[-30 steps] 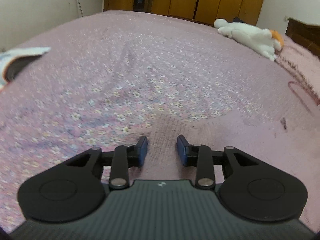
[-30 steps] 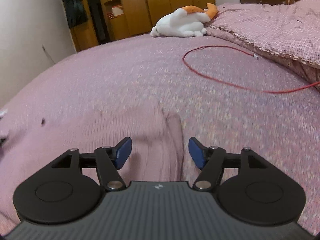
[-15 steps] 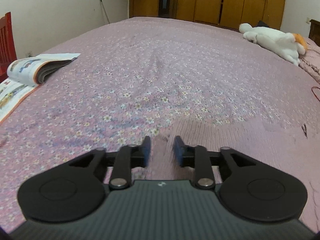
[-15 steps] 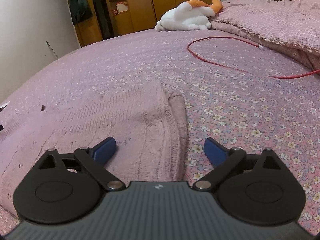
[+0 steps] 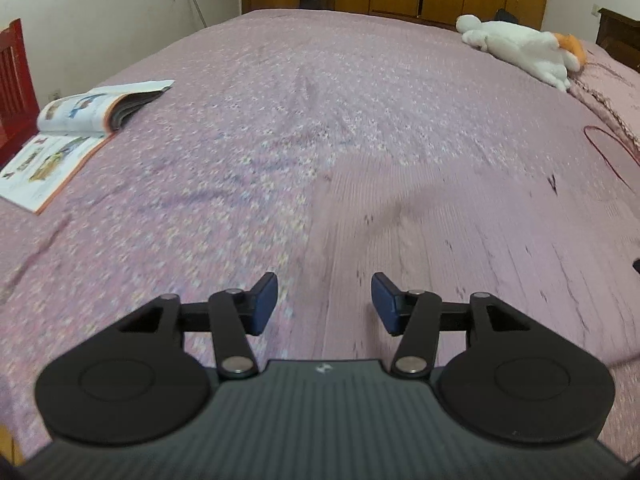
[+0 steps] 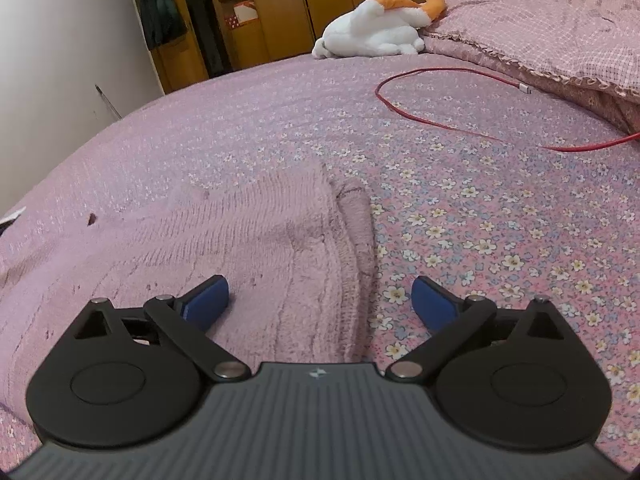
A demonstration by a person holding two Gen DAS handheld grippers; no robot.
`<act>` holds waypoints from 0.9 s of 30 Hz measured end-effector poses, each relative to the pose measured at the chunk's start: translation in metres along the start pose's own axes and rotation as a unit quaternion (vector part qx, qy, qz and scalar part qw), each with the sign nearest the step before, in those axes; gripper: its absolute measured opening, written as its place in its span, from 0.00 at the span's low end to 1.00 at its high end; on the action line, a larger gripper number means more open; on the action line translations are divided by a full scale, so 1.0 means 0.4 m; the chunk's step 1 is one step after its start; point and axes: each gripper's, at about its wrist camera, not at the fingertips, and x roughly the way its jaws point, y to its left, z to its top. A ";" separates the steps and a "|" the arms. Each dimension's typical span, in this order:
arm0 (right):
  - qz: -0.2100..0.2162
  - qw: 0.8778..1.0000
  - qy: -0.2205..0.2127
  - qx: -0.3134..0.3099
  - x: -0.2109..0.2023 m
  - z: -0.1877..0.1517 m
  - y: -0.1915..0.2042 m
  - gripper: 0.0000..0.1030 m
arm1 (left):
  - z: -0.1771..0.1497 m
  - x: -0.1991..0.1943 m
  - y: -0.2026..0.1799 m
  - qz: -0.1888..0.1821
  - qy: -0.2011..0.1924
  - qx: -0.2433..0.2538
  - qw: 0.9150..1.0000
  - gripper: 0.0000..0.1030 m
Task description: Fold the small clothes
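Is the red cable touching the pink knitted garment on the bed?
Apart. The right wrist view shows the red cable lying farther back on the floral bedspread, with a clear stretch of bedspread between it and the pink knitted garment.

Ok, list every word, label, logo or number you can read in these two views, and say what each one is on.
No text is readable in either view.
Open magazine: printed pages with pictures, its words too small and blurred to read.
Left gripper body: a small pale emblem, a logo without letters.
Right gripper body: the same small emblem, no letters.
Pink knitted garment: no label showing.
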 end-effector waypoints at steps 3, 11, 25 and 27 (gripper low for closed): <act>0.001 1.000 0.009 0.001 -0.022 -0.005 0.000 0.99 | -0.021 -0.042 -0.004 0.006 -0.001 0.003 1.000 0.52; 0.044 0.998 0.020 0.041 -0.090 -0.040 -0.055 1.00 | -0.081 -0.097 -0.030 0.007 0.006 0.006 1.000 0.60; 0.108 0.978 0.099 0.151 -0.148 -0.009 -0.139 1.00 | -0.125 -0.118 -0.052 -0.011 0.027 0.000 1.000 0.60; 0.112 0.978 0.106 0.143 -0.154 -0.009 -0.139 1.00 | -0.127 -0.117 -0.053 -0.009 0.031 -0.001 0.999 0.60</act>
